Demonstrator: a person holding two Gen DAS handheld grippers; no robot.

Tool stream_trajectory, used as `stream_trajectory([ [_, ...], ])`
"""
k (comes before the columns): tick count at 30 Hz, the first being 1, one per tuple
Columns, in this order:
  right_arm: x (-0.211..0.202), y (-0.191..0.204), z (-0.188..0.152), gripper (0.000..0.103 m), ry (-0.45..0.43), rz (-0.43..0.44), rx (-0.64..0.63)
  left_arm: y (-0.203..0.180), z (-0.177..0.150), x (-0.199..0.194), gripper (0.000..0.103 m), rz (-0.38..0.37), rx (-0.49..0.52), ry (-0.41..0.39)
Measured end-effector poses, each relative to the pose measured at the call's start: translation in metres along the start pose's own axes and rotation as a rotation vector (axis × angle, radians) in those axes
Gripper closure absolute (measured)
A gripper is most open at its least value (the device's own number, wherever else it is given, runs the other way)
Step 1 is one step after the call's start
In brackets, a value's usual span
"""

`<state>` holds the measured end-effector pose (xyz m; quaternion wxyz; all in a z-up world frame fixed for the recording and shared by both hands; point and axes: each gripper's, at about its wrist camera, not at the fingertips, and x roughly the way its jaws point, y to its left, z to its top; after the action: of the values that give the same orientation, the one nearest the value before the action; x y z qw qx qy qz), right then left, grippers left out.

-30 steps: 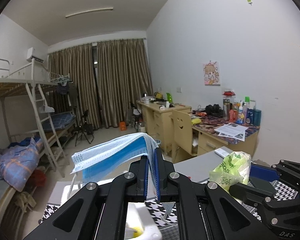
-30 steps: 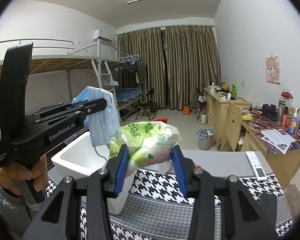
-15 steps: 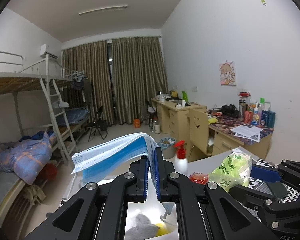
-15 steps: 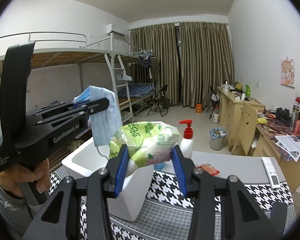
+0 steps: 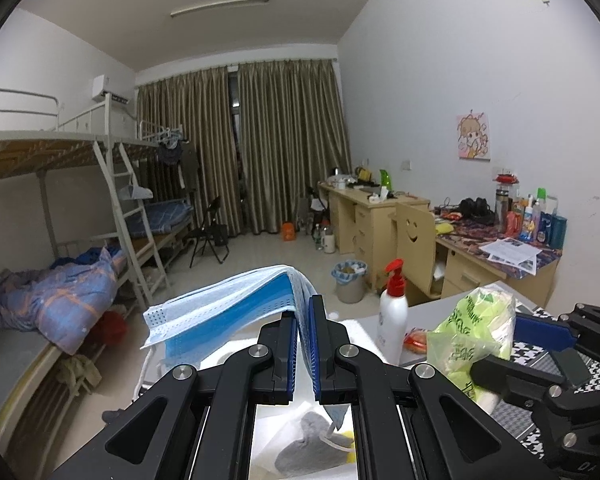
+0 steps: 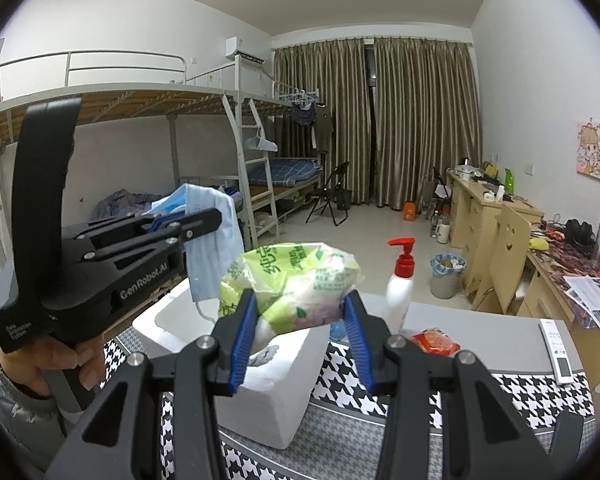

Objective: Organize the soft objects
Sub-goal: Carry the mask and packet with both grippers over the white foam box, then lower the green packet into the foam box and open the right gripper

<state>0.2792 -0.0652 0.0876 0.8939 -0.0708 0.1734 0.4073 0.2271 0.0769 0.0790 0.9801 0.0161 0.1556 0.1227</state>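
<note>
Both tongs now over white foam box (image 6: pixel 260 380), left tongs (image 5: pixel 303 344) pinching masks (image 5: pixel 220 304), right tongs (image 6: pixel 300 320) pinching green packet (image 6: pixel 296 276).

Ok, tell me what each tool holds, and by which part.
Left tool: face masks, pinched at their folded middle. Right tool: tissue pack, squeezed across its sides.

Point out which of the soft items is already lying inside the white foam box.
The grey sock on the floor of the white foam box. The blue face masks and the green tissue pack are each clamped in jaws above it.
</note>
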Motion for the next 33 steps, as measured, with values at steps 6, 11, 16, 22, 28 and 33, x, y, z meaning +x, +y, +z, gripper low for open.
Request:
stream_trajectory([
  [6,0.006,0.004,0.000,0.055,0.014,0.005,-0.004,0.009,-0.008,0.009,0.097,-0.001,-0.015,0.045],
  [11,0.009,0.005,-0.001,0.055,0.023,0.006,-0.002,0.014,-0.013,0.017,0.097,-0.004,-0.013,0.077],
  [16,0.012,0.007,0.000,0.055,0.032,0.005,-0.001,0.016,-0.018,0.022,0.096,-0.006,-0.010,0.102],
  [22,0.015,0.007,0.001,0.055,0.042,0.002,0.005,0.017,-0.023,0.030,0.088,-0.003,-0.007,0.134],
  [28,0.019,0.010,0.000,0.055,0.055,0.001,0.004,0.021,-0.029,0.032,0.037,0.006,-0.013,0.154],
  [33,0.022,0.011,-0.001,0.055,0.057,0.003,0.009,0.023,-0.031,0.027,0.011,0.011,0.010,0.131],
])
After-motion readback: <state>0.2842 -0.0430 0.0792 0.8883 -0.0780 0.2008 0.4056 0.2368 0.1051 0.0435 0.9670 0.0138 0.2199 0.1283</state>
